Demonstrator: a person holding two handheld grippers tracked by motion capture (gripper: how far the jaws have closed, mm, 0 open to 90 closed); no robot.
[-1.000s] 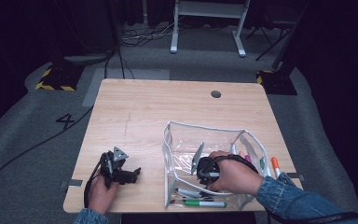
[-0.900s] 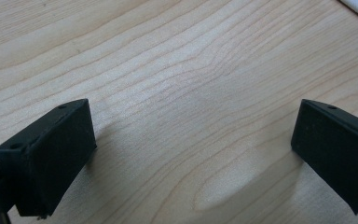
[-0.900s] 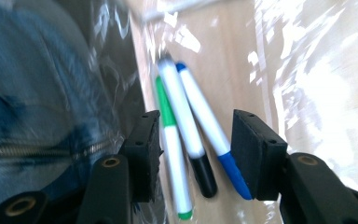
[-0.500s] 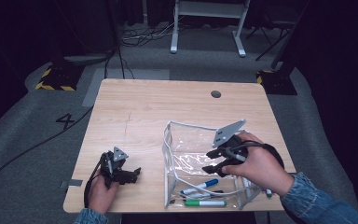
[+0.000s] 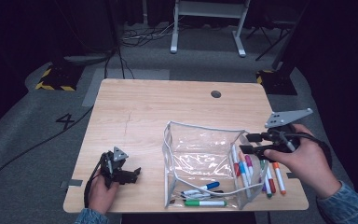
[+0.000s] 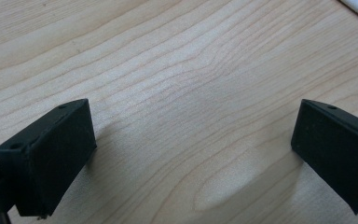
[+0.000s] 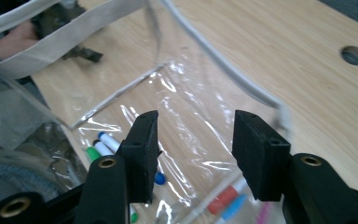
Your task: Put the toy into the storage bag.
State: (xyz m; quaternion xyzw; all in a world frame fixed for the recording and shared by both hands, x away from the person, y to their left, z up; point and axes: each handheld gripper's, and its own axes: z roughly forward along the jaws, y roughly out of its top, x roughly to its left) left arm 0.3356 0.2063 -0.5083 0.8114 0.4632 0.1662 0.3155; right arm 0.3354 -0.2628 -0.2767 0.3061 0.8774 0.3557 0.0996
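A clear plastic pouch (image 5: 200, 161) with a white fabric rim stands open on the wooden table (image 5: 168, 112). Inside it, on its floor, lie a blue marker (image 5: 205, 188) and a green marker (image 5: 205, 203), side by side near the pouch's near edge.

The right gripper (image 5: 246, 143) hangs above the pouch's right wall, its jaws spread with nothing between them; they have just been closing slightly. In the right gripper view the pouch's rim (image 7: 223, 60) curves across just beyond the jaw tips, and the clear bottom of the pouch lies straight ahead of the gap. The blue and green markers (image 7: 100, 144) show to the left of the left jaw, through the plastic.

A loose bunch of markers (image 5: 258, 170) lies on the table outside the pouch, against its right wall, below the right gripper's jaws; red, blue, pink and orange ones can be made out.

The left gripper (image 5: 133, 173) rests low on the table, well apart from the pouch. Its jaws are spread wide, with bare wood (image 6: 191, 116) between them.
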